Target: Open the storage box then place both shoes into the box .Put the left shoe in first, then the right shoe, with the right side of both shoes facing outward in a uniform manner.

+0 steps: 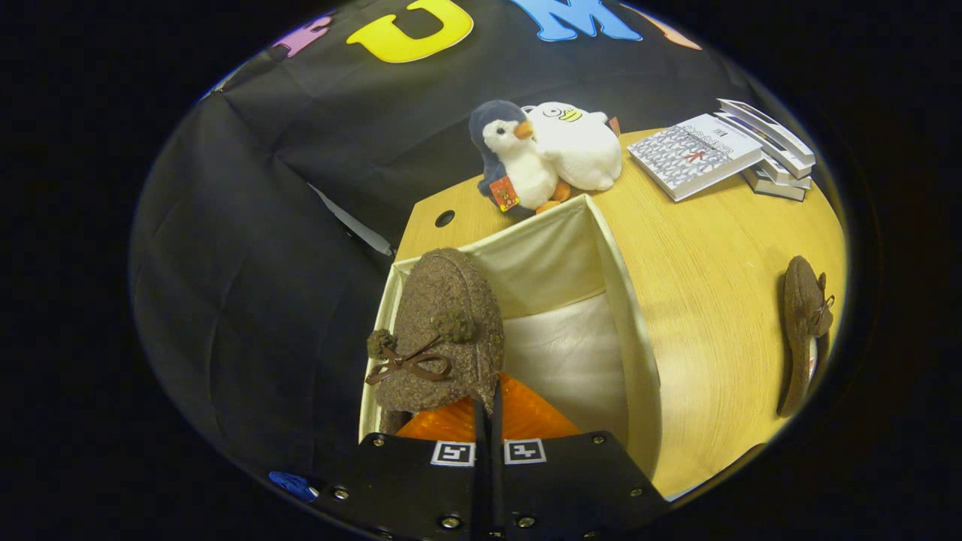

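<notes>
One brown fuzzy shoe (440, 330), bow and pompoms on top, hangs toe-up over the open storage box (635, 330), pinched at its rim by the gripper (487, 409), whose jaws are closed tight on it. The cream fabric box stands at the worktop's (714, 300) left edge, its pale lining bare apart from the shoe above it. The second shoe (804, 330) lies near the right edge. Two plush toys (549, 154) and stacked books (721, 150) sit along the far edge.
</notes>
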A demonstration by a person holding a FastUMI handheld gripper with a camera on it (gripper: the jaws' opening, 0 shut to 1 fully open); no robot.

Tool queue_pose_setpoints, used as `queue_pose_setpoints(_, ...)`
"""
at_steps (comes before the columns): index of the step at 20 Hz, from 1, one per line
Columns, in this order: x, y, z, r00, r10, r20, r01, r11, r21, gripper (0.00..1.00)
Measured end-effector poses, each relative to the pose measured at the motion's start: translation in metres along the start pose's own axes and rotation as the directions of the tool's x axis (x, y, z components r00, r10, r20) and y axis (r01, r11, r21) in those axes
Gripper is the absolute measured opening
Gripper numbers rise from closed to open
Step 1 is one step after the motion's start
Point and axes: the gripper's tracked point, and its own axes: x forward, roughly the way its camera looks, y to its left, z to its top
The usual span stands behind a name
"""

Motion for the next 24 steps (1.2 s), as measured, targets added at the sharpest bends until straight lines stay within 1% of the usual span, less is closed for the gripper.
queue_pose_setpoints(6, 0.023, -0.003, -0.021, 0.998, -0.017, -0.063, 0.016, 1.0, -0.012, 0.0)
queue_pose_setpoints(7, 0.024, -0.003, -0.024, 0.997, -0.015, -0.075, 0.013, 1.0, -0.02, 0.04)
queue_pose_setpoints(8, 0.026, 0.0, -0.027, 0.997, -0.004, -0.083, 0.002, 1.0, -0.025, 0.04)
queue_pose_setpoints(9, 0.022, 0.005, -0.028, 0.995, 0.017, -0.095, -0.02, 0.999, -0.027, 0.07)
queue_pose_setpoints(12, 0.016, 0.019, -0.027, 0.99, 0.095, -0.107, -0.099, 0.995, -0.032, 0.56)
queue_pose_setpoints(14, 0.006, 0.027, -0.026, 0.986, 0.131, -0.099, -0.136, 0.99, -0.043, 0.99)
queue_pose_setpoints(18, -0.027, 0.025, -0.009, 0.986, 0.16, -0.046, -0.164, 0.979, -0.117, 0.98)
queue_pose_setpoints(21, -0.055, 0.014, 0.008, 0.987, 0.161, 0.015, -0.156, 0.972, -0.176, 0.98)
queue_pose_setpoints(24, -0.08, 0.002, 0.019, 0.982, 0.181, 0.053, -0.168, 0.966, -0.196, 0.98)
